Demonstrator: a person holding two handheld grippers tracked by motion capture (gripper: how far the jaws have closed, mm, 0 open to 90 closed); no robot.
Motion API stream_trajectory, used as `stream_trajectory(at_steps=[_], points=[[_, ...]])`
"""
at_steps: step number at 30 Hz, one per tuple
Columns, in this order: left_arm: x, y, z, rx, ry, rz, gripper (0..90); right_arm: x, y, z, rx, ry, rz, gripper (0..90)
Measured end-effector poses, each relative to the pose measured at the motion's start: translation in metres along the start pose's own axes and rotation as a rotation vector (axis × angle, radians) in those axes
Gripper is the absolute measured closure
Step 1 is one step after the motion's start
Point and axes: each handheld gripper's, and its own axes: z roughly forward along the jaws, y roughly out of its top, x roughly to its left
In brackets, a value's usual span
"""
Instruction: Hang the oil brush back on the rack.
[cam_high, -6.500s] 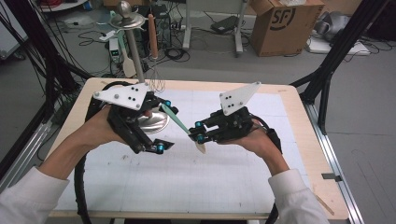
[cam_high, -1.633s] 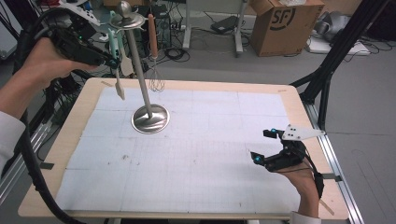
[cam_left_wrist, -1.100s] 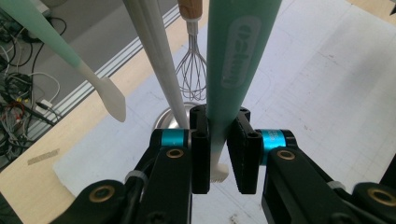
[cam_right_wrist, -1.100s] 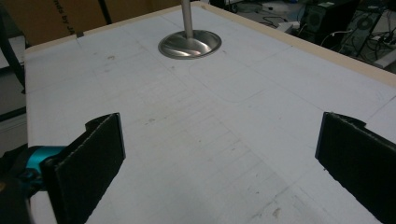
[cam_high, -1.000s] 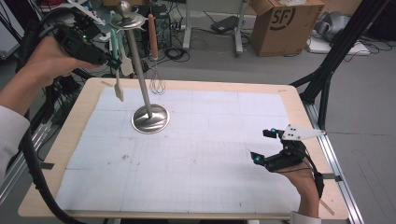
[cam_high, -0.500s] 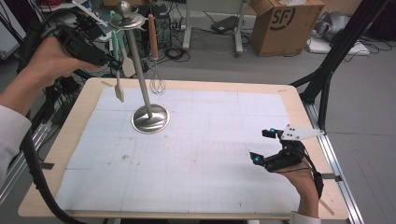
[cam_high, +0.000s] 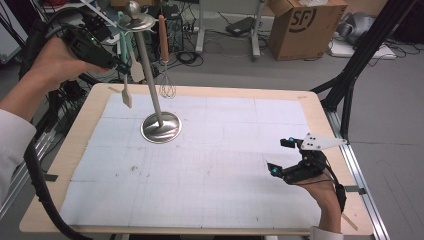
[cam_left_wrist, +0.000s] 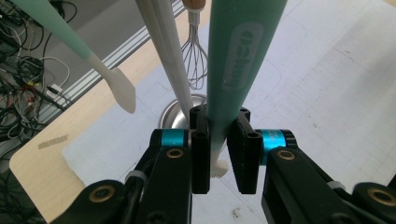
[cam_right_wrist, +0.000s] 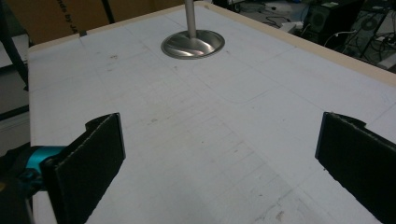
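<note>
Between left fingers (cam_left_wrist: 219, 156), teal spatula handle (cam_left_wrist: 240, 60)

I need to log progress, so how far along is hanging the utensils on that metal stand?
Already hanging from the stand top: a whisk and what looks like a second spatula. In hand: the left gripper is shut on a teal-handled spatula held up beside the pole; whether it is hooked on yet is unclear. The right gripper is open and holds nothing. The table shows no other utensils, so little seems left.
</note>
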Motion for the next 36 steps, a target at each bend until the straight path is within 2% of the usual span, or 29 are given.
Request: stream_trajectory(at_steps=[5,16,23,28,36], points=[[-0.002,0.001,0.001,-0.001,0.001,-0.009,79.7,0.000,0.000,0.000,-0.001,0.000,0.001,0.3],[0.008,-0.002,0.000,0.007,0.030,-0.035,79.7,0.000,0.000,0.000,-0.002,0.001,-0.002,0.3],[0.004,-0.001,0.000,0.014,0.026,-0.032,79.7,0.000,0.000,0.001,0.000,0.003,0.000,0.3],[0.006,0.000,0.002,0.024,0.036,-0.035,79.7,0.000,0.000,0.002,0.005,0.006,0.001,0.3],[0.008,0.001,0.004,0.027,0.026,-0.031,79.7,0.000,0.000,0.002,0.001,0.005,-0.001,0.3]])
